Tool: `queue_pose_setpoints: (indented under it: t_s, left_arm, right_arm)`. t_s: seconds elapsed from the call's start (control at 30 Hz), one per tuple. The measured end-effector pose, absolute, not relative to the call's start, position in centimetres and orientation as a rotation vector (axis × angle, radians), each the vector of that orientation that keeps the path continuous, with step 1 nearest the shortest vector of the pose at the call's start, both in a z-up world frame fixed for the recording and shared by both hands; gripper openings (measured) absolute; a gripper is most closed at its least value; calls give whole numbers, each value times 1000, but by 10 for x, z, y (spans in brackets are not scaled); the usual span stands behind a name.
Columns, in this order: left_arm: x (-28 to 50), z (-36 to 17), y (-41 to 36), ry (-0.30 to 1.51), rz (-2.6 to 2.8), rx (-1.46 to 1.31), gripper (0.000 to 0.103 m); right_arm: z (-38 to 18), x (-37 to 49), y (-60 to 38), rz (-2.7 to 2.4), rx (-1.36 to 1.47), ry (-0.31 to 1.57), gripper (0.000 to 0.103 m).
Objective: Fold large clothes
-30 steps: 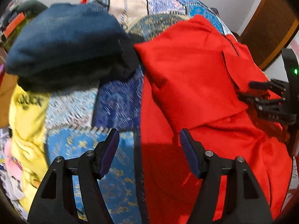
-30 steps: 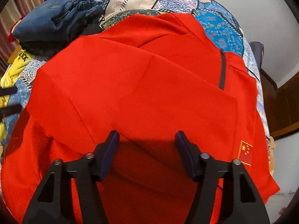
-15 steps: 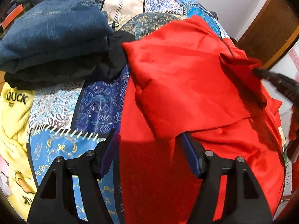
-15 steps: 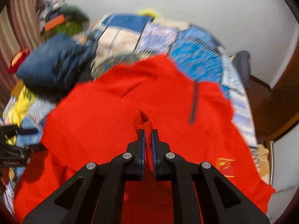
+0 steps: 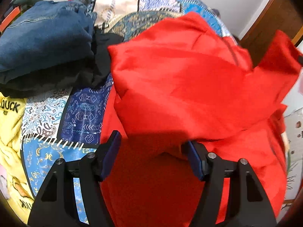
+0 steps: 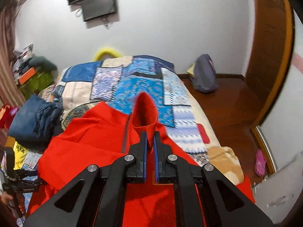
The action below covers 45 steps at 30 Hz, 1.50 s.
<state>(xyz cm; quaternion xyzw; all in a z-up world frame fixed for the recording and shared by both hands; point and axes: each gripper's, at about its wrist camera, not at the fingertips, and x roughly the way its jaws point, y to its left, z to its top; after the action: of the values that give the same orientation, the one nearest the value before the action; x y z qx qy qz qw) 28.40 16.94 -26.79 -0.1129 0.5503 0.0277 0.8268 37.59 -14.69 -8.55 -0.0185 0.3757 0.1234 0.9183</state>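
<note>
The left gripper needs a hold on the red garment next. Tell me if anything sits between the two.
Nothing visible does. The left gripper stands open directly over the red garment, with only its fabric below. The folded jeans lie off to the side. The right gripper is shut on a raised fold.

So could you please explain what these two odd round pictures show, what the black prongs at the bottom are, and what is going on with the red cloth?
No robot here: a person carries a two-finger gripper in each hand, each with a wide-angle camera looking along its fingers, hence the round pictures. The left view shows the left gripper, jaws open and empty, hovering above a red garment spread on a patchwork bedspread. The right view shows the right gripper, shut on a fold of that red cloth, which stands up from between its pads. Folded blue jeans lie on a dark garment beside the red one, and a yellow printed garment lies at the bed's edge.
</note>
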Motion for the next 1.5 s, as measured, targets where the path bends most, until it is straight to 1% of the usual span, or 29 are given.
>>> queue_pose_setpoints:
  t_s: [0.07,0.1,0.17,0.3,0.4,0.53,0.7,0.83,0.97,1.1,1.23,1.43,1.47,1.5]
  left_arm:
    - [283,-272,171,1159,67,-251,69]
    - [283,-272,173,1151,79,-257,74]
    - [284,-274,179,1135,117,-254,76]
    - [290,-273,194,1104,265,-197,76]
    - [292,-268,209,1073,313,-244,76]
    - [289,-261,218,1037,375,-223,76]
    - [283,-266,218,1041,378,-195,76]
    - [278,-273,208,1073,357,-140,77]
    - [270,-276,204,1096,332,-112,77]
    - [263,-274,208,1110,310,-143,77]
    - [258,-268,208,1132,284,-163,77]
    - [246,-235,189,1097,233,-69,77]
    - [245,-230,186,1087,230,-59,77]
    - [244,-221,182,1069,223,-46,77]
  right_arm:
    - [-89,374,-157,242,-23,786,5]
    - [-93,373,-162,234,-18,795,5]
    - [-100,372,-172,225,-4,817,5]
    - [-118,369,-189,211,38,869,5]
    - [-132,364,-201,194,54,909,5]
    - [-156,359,-221,175,99,985,5]
    - [-192,350,-236,156,108,1098,5]
    - [-208,344,-236,148,76,1160,6]
    - [-205,338,-237,159,58,1161,6]
    - [-198,334,-236,161,16,1191,11]
    - [-192,331,-235,173,-19,1227,12]
    - [-174,329,-244,176,8,1200,13]
    - [-170,330,-247,170,18,1192,14]
    - [-165,330,-252,158,34,1179,18]
